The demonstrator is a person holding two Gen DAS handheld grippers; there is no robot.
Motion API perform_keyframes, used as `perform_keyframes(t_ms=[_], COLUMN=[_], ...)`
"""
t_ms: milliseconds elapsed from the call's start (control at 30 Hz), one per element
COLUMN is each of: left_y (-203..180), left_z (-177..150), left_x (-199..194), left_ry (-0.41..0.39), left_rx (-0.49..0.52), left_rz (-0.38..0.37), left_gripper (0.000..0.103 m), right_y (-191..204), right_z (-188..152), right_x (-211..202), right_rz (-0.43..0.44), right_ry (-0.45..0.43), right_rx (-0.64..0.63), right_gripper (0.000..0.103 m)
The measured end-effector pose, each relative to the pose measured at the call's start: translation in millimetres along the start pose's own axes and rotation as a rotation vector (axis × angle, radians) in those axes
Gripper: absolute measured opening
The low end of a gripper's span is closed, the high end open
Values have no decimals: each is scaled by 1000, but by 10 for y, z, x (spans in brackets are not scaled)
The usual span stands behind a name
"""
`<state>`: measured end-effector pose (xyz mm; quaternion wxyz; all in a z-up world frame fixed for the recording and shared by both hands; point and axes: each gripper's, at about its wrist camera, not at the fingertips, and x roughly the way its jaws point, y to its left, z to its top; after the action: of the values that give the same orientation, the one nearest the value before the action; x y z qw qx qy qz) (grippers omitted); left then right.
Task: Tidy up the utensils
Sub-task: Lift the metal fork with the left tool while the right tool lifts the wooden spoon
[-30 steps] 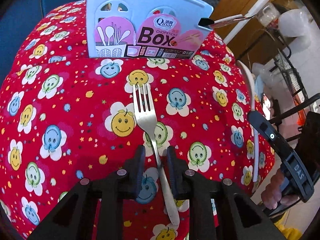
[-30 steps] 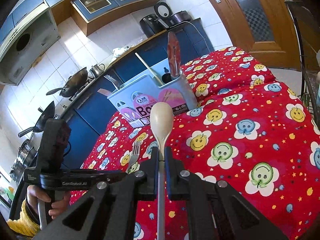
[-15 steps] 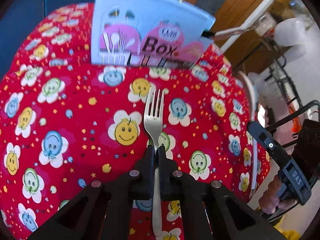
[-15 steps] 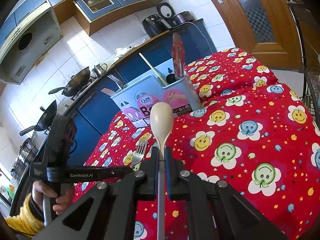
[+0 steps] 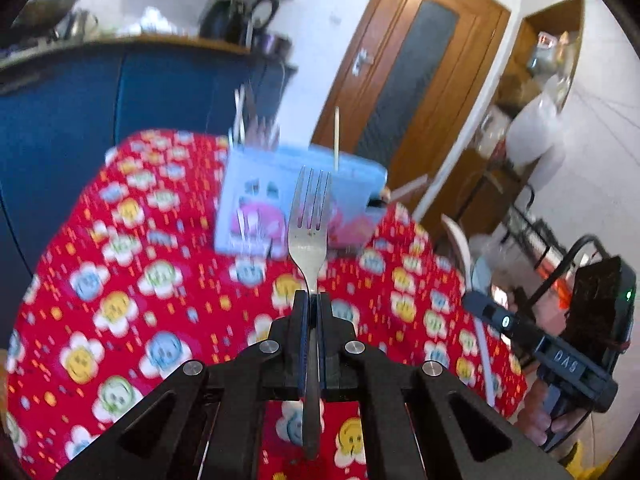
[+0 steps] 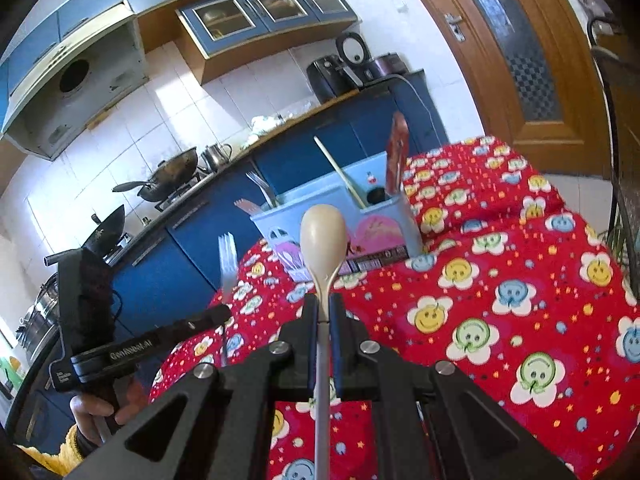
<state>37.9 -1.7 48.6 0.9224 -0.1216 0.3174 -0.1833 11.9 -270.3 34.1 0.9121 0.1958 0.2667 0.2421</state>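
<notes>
My left gripper point(image 5: 312, 300) is shut on the neck of a steel fork point(image 5: 309, 220), which is lifted off the red smiley tablecloth point(image 5: 120, 288) with its tines up. In the right wrist view the same fork point(image 6: 227, 258) and left gripper body show at the left. My right gripper point(image 6: 325, 306) is shut on the handle of a cream spoon point(image 6: 323, 240), bowl up. Beyond both stands a pale blue utensil box point(image 6: 396, 216) point(image 5: 260, 196), holding chopsticks, forks and a red-handled tool.
A blue kitchen counter point(image 6: 168, 264) with woks and appliances runs behind the table. A wooden door point(image 5: 412, 72) stands at the back right. The right gripper's body and a hand point(image 5: 548, 364) show at the table's right edge, near a black metal rack point(image 5: 536, 236).
The left gripper closed on the fork lying on the cloth, then lifted it and tipped up, so the room now shows behind. The right gripper rose slightly with the spoon.
</notes>
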Motion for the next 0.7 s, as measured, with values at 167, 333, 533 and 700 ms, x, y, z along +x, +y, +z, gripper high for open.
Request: perform_keyframes(t_ms=[167, 333, 533, 700], left_y=[-31, -51, -101, -141], left_z=[226, 463, 764, 1012], left_x=[-180, -225, -181, -93], left_ry=[-121, -196, -276, -354], left_rx=[23, 36, 51, 65], left_rz=[0, 14, 31, 56], left_gripper=[4, 4, 4, 4], right_y=[55, 70, 73, 63], right_z=[73, 140, 202, 260], right_x=[-37, -16, 40, 94], right_rz=[7, 2, 11, 22], right_ry=[-46, -66, -75, -83], right_rx=[-9, -14, -19, -21], right_gripper=[7, 7, 7, 7])
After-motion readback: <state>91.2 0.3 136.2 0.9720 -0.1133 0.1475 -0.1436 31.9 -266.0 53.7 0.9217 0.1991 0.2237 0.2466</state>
